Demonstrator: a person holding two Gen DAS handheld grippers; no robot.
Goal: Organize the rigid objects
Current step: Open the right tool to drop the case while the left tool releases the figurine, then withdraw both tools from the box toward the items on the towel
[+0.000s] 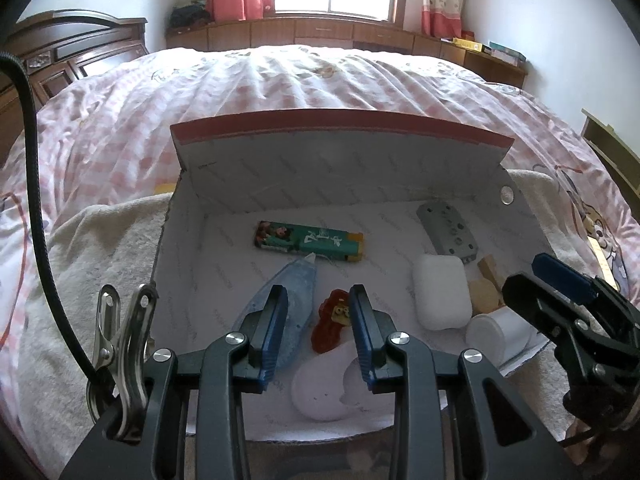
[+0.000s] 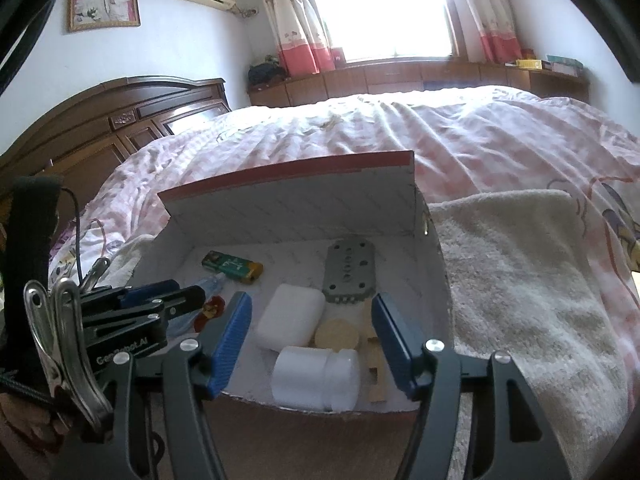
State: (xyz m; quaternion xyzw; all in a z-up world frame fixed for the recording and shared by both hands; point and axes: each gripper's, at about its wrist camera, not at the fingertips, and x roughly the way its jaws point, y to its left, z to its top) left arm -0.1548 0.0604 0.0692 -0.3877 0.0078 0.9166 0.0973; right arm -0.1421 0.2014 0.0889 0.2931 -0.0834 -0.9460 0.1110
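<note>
Spread over a pink checked bed, a cream towel (image 2: 520, 280) cushions an open cardboard box (image 1: 340, 168), its lid propped upright so the rigid items gathered inside can be reached. Above the box's near edge, the left gripper (image 1: 318, 320) is held partly open and empty over a red trinket (image 1: 330, 322). The right gripper (image 2: 312, 334), wide open and empty, is poised over a white jar (image 2: 314, 378) beside a white case (image 2: 290, 316).

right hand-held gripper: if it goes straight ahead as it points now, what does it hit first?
Probably the white jar, lying on its side between the open fingers of the right hand-held gripper; depth is unclear.
</note>
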